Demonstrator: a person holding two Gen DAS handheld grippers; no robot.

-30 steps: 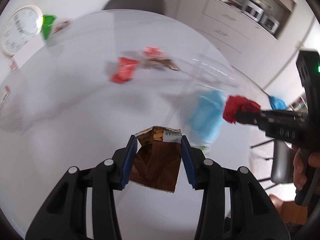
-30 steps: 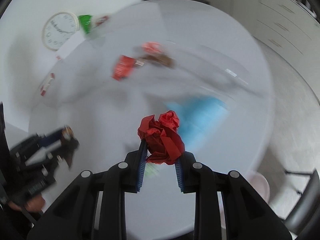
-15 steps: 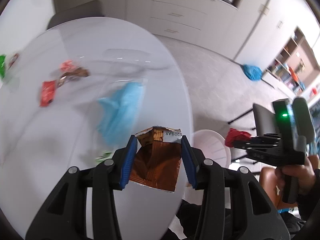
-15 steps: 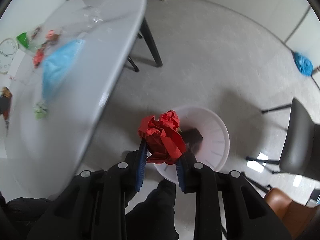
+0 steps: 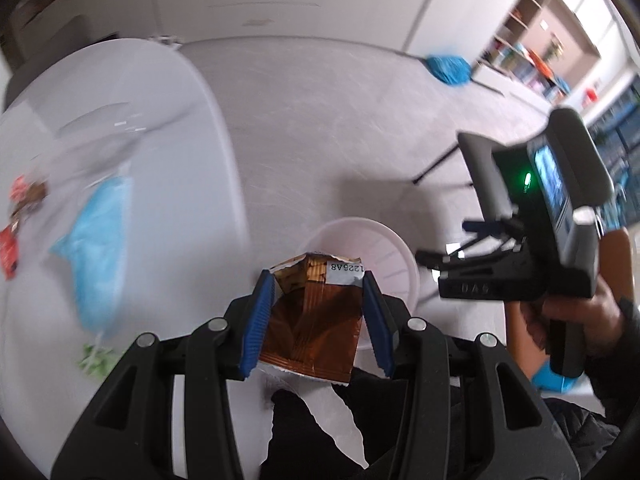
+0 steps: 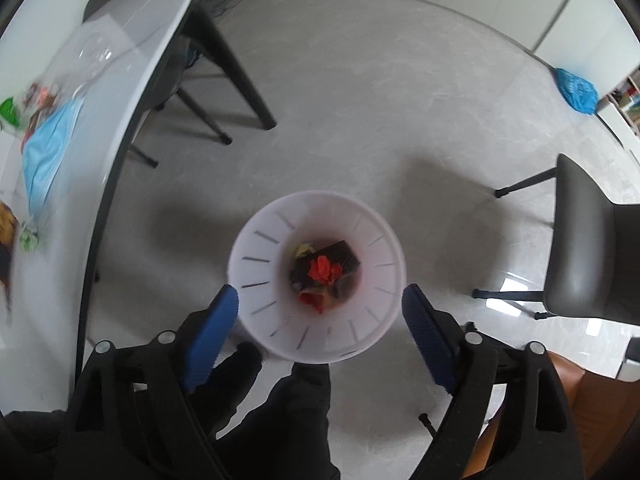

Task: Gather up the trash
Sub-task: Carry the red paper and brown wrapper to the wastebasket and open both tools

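Observation:
My left gripper [image 5: 318, 280] is shut on a brown snack wrapper [image 5: 312, 324], held over the near rim of the white bin [image 5: 394, 256] on the floor. My right gripper [image 6: 320, 300] points straight down over that white bin [image 6: 260, 256], its jaws opening wide with nothing between them. A crumpled red paper ball [image 6: 324, 270] lies inside the bin on darker wrappers. In the left wrist view the right gripper [image 5: 444, 246] shows at the right, held by a hand [image 5: 576, 316].
The white table [image 5: 168, 208] at the left carries a blue face mask [image 5: 96, 248], a green scrap [image 5: 94, 360] and red wrappers [image 5: 10, 244]. A dark chair [image 6: 592, 248] stands right of the bin. A blue bag [image 6: 576, 90] lies on the far floor.
Both grippers swung from the table to the bin. The right jaws spread and the red paper ball dropped into the bin. The left gripper kept its hold on the wrapper.

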